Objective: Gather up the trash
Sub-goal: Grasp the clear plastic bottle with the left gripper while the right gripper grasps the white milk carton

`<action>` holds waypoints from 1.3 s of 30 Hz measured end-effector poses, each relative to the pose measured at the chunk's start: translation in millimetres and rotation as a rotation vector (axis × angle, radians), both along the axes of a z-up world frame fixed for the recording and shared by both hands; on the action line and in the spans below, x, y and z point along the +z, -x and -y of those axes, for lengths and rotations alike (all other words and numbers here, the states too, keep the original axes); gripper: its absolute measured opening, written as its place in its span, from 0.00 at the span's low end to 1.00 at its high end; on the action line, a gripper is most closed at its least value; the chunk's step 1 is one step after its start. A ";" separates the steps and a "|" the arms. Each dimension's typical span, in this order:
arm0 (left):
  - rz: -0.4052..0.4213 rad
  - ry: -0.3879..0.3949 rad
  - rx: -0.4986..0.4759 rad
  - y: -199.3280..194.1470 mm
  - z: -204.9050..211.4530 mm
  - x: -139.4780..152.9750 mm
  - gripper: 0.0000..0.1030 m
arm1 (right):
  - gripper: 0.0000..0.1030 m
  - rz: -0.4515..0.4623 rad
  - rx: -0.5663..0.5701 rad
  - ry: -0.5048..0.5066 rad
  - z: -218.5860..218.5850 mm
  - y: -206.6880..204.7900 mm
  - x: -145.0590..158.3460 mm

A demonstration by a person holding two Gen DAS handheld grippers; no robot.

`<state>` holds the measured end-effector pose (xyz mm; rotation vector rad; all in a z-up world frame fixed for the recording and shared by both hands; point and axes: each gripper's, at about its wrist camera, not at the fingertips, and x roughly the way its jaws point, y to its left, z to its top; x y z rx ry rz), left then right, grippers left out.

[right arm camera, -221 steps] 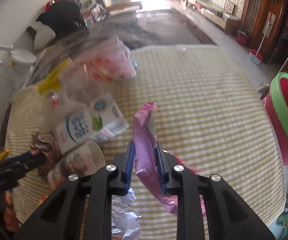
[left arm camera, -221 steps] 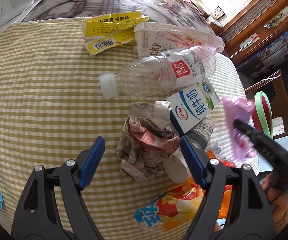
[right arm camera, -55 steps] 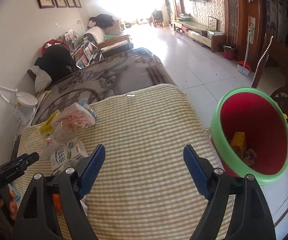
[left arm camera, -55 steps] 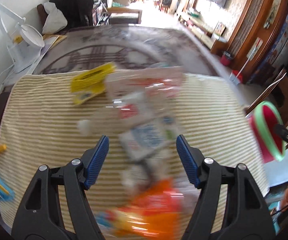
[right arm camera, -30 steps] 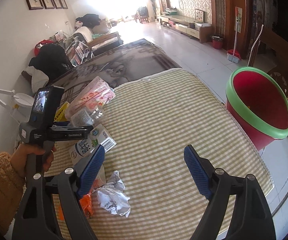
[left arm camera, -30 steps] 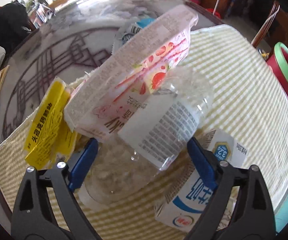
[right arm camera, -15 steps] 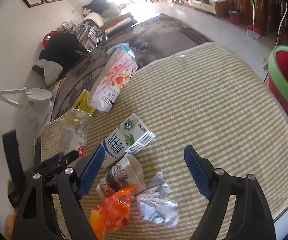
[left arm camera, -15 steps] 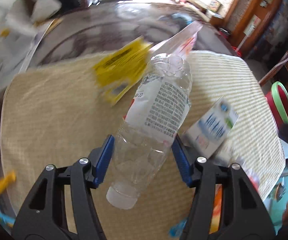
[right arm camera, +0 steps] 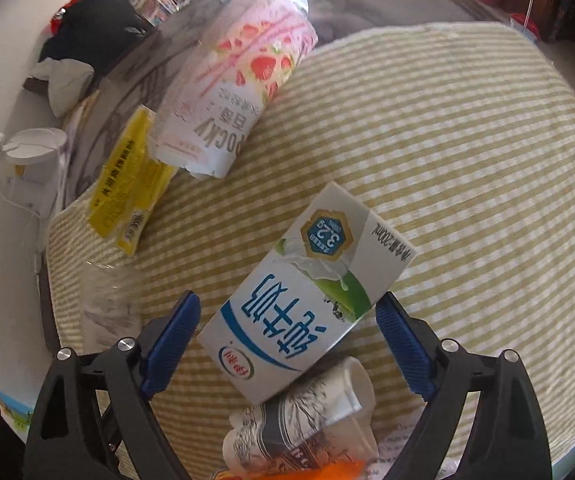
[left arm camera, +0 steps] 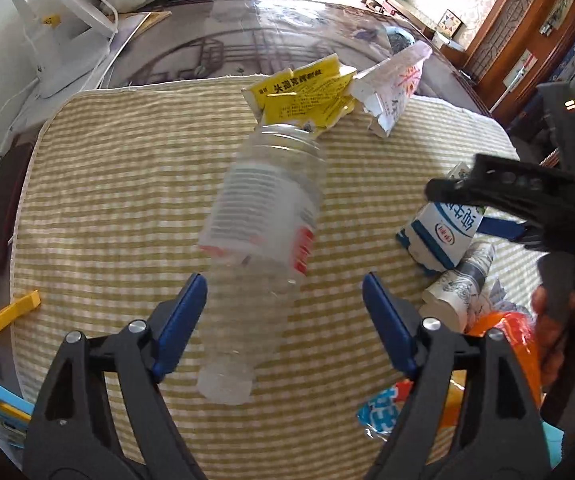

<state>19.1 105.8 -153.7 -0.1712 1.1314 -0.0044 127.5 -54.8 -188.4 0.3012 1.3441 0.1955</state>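
Left gripper (left arm camera: 283, 316) is hanging over the striped yellow-and-white cloth (left arm camera: 119, 184) with its jaws standing apart; they have just been opening. A clear plastic bottle (left arm camera: 263, 248) is lying between the blue pads (left arm camera: 183, 320), cap end toward the gripper, base pointing away toward the yellow packet (left arm camera: 307, 96). The pads are not pressing on the bottle; a gap shows on each side. The bottle looks blurred, so whether it is resting flat on the cloth I cannot tell.

Right gripper (right arm camera: 287, 340) is also wide apart, jaws having just been opening further. A white and blue milk carton (right arm camera: 307, 300) is lying between its fingers, tilted across the gap, not gripped. The carton's near corner is resting on a crushed paper cup (right arm camera: 307, 420), which is lying on its side just under the gripper. A scrap of orange wrapper (right arm camera: 339, 470) is showing at the bottom edge of the right wrist view.

Beyond the carton, a pink strawberry-printed snack box (right arm camera: 231, 88) is lying at the far edge of the cloth, partly on the dark patterned table top (left arm camera: 223, 48). The yellow packet is just beside it, touching its open end.

From the left wrist view, the right gripper's black arm is reaching over the carton, with a hand (left arm camera: 559, 320) behind it. An orange and blue snack bag (left arm camera: 487, 368) is lying near the cup. A white desk lamp (left arm camera: 67, 28) is standing off the cloth, by the wall.
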 end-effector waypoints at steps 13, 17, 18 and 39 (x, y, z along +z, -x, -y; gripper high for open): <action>-0.012 0.017 0.066 -34.0 -24.0 -6.4 0.81 | 0.56 0.141 0.158 -0.033 6.6 10.5 30.7; -0.035 0.030 0.008 -43.5 -6.5 -15.4 0.82 | 0.56 0.202 0.141 -0.070 22.8 29.1 50.3; -0.041 0.029 -0.001 -45.5 -2.9 -17.7 0.82 | 0.56 0.217 0.133 -0.082 28.2 35.8 55.6; 0.195 0.034 0.015 -17.5 22.7 63.5 0.50 | 0.59 0.349 0.093 0.010 52.9 76.0 83.3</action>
